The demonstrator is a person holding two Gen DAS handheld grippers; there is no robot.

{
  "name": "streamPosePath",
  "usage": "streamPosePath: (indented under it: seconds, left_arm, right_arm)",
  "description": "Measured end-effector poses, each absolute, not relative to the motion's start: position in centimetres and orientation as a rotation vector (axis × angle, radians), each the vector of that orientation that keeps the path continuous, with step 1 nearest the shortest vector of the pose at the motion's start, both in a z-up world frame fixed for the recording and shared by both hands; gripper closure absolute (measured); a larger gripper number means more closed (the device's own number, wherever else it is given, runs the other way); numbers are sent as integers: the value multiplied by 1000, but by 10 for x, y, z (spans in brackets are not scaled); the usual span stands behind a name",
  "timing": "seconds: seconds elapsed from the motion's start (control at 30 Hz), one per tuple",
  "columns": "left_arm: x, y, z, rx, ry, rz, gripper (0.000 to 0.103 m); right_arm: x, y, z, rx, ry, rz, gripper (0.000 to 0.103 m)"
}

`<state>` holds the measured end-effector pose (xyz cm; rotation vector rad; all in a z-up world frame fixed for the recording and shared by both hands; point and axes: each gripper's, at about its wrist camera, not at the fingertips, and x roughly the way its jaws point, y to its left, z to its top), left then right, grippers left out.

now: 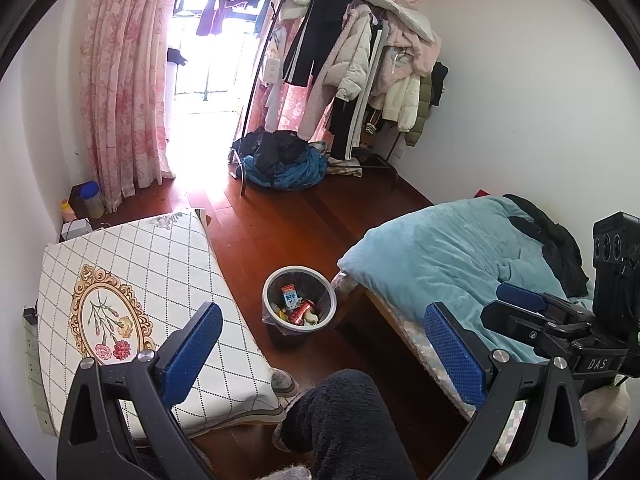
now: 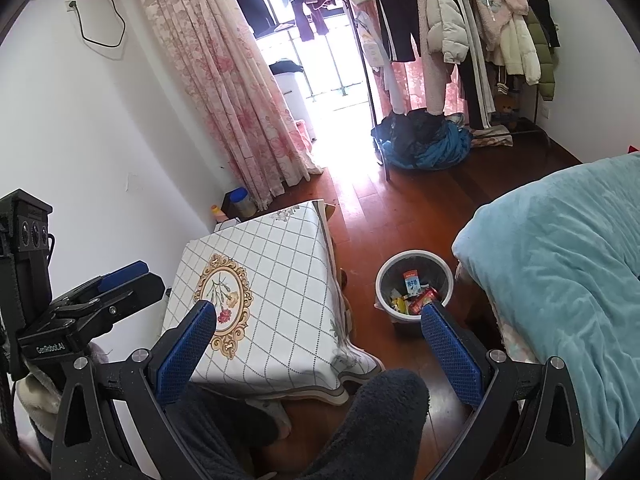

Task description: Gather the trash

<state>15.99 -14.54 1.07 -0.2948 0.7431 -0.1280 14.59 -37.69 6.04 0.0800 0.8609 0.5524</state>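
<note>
Both grippers are sitting low in front of the person's dark fuzzy trouser legs [image 1: 344, 420], fingers spread wide with nothing between the blue pads. Left gripper [image 1: 324, 344] is hovering over the floor gap, its left finger [image 1: 192, 356] overlapping the bench edge in view, its right one crossing the bed side. Right gripper [image 2: 318, 344] is doing the same from its own side: jaws gaping, empty, right fingertip [image 2: 440, 328] lining up in front of the bin rim, no contact that I can confirm.

Trash bin [image 1: 299, 300] is standing upright on the red-brown wood floor [image 1: 288, 220], between the bench and the bed, just beside the bed corner. It's lined with a bag and is already holding trash [image 2: 416, 290]: a blue-and-white carton standing on end, a red can or wrapper, some yellow bits.

Bench [image 1: 152, 272] is wearing a white checked cloth with a framed flower print; a grey shoe is peeking out at its near corner. Bed [image 1: 452, 248] is covered by a light blue blanket, dark garment lying on it toward the wall.

Further back: pink floral curtains [image 2: 240, 80], bright balcony door, loaded clothes rack [image 1: 360, 60], blue and black pile of clothes [image 1: 284, 164] at its foot.
</note>
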Motion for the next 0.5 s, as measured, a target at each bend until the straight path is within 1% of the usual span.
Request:
streamPosePath:
  seconds: [0.5]
  left_arm:
    - [158, -147, 15, -303, 736, -136, 0]
  right_arm:
    - [142, -382, 61, 83, 862, 556, 0]
